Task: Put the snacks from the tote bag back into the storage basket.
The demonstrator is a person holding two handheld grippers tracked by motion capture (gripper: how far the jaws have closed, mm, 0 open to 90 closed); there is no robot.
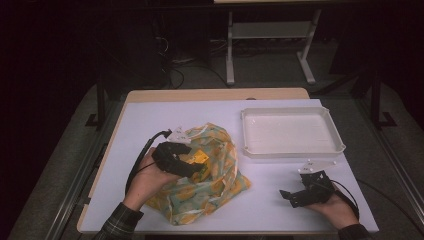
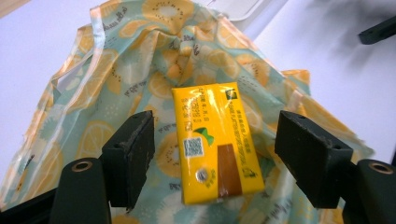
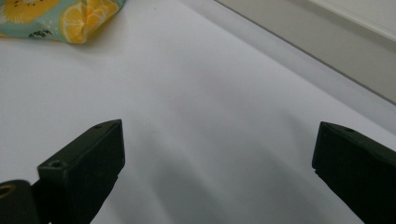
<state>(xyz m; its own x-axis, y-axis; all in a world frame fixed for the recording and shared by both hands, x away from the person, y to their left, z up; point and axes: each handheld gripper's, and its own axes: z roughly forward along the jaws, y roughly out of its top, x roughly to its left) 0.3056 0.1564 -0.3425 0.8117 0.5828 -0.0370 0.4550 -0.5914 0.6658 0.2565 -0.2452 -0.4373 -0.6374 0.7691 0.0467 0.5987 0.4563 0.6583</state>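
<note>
A yellow tissue packet (image 2: 215,140) lies flat on a crumpled bag printed with lemon slices (image 2: 126,70). My left gripper (image 2: 217,123) hovers over it, open, with one jaw on each side of the packet and a gap between each pad and the packet. In the high view the left gripper (image 1: 197,167) is over the middle of the bag (image 1: 225,175), at the packet (image 1: 201,158). My right gripper (image 1: 288,198) rests near the table's front right, open, nothing between its jaws. In the right gripper view those jaws (image 3: 217,154) stand wide over bare white table.
A white tray (image 1: 295,152) with nothing in it stands at the back right of the white table (image 1: 270,175). A corner of the bag (image 3: 70,18) shows at the top left of the right gripper view. The tray's edge (image 2: 243,9) lies beyond the bag.
</note>
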